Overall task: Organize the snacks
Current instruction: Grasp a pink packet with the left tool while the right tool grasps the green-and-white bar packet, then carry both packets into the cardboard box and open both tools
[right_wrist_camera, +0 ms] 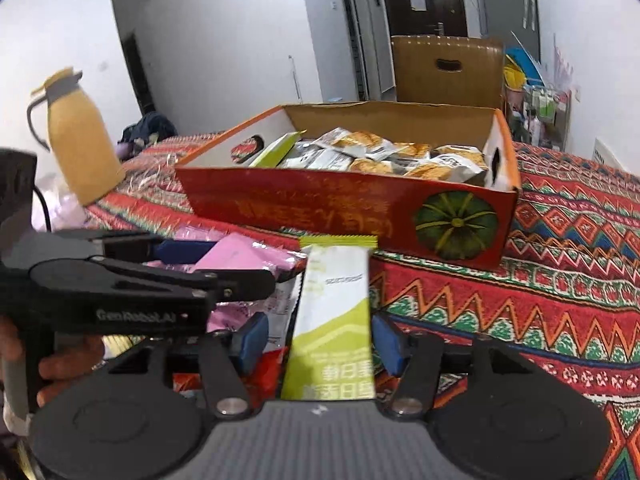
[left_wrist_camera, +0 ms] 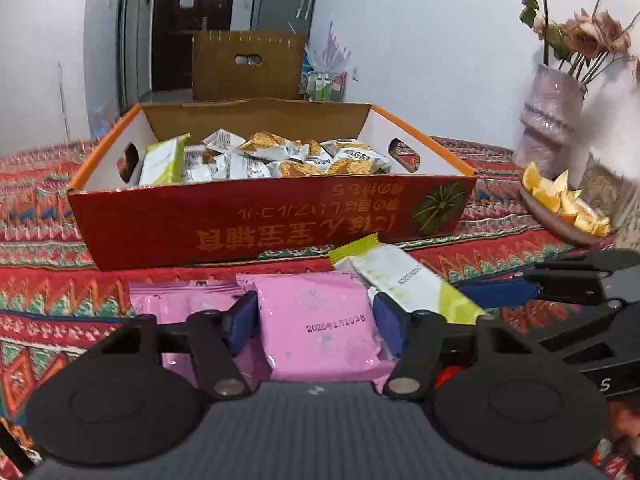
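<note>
A pink snack packet sits between the blue pads of my left gripper, which is shut on it; both pads touch its sides. More pink packets lie underneath and to the left. A white and green snack packet lies lengthwise between the fingers of my right gripper, which is open, with a gap on the left side. That same packet rests just right of the pink one. Behind both stands an open red cardboard box holding several snack packets.
A patterned red tablecloth covers the table. A plate of orange slices and a vase of flowers stand at the right. A yellow thermos jug stands far left. A hand holds the left gripper.
</note>
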A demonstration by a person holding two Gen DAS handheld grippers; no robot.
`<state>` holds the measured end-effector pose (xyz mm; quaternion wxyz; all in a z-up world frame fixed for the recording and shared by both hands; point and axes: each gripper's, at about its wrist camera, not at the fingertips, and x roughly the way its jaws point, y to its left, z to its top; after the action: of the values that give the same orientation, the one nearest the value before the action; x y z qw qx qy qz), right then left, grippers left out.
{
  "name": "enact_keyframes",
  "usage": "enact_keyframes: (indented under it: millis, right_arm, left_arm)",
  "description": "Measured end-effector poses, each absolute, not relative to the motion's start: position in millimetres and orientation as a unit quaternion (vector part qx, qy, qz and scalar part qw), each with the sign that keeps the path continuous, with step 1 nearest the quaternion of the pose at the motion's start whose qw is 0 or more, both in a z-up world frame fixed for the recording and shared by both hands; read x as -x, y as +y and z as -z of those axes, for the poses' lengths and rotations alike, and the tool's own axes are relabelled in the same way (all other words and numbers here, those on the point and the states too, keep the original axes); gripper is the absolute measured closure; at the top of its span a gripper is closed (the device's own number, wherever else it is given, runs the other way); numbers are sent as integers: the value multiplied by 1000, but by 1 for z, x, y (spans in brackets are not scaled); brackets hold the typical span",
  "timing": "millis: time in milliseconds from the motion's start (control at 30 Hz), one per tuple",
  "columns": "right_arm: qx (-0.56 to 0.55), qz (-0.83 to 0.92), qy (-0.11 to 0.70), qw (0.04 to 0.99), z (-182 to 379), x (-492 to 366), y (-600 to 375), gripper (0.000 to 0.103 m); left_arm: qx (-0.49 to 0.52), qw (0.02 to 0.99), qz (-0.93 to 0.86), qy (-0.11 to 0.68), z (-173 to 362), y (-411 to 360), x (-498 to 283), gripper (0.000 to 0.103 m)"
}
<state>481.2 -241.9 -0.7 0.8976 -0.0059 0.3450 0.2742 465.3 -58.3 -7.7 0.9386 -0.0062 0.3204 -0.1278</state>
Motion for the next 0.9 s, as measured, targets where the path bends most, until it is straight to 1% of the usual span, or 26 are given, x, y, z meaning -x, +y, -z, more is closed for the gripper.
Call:
enact_keyframes:
  millis: [167,267,333,367,400,467,500,600,700,900]
  right_arm:
    - [-6,-234,350,907,8,-487,-245,46]
    - [15,-212,339,916,12,-485,-242,47]
    - [35,-204,333,920,14,-485,-236,47]
    - [41,-204,330,921,14,-485,-233,48]
    - [49,-207,328,920,15,-484,-229,55]
    - [67,-211,323,920,15,-483,-223,65]
    - [77,-210,323,920,14,-482,-220,66]
    - [87,-204,319,922,9,-476,-222,67]
    - [64,-197,305,930,-5,-465,-236,67]
    - [26,-169,261,950,-34,-390,-274,67]
  left_arm:
    - [-16,940,123,318,5,-57,-457,41]
    - [-32,940,121,318,4,-53,-449,41]
    - [-38,941,120,313,1,-52,-446,38]
    - [-38,942,124,311,1,-52,-445,35]
    - [-37,939,132,314,2,-53,-445,32]
    - [-35,935,139,326,7,-55,-447,34]
    - [-42,935,138,323,9,-57,-446,41]
    - [-43,936,138,321,5,-56,-445,41]
    - [-21,943,121,309,-12,-47,-434,41]
    - [11,962,99,254,-58,-15,-357,41]
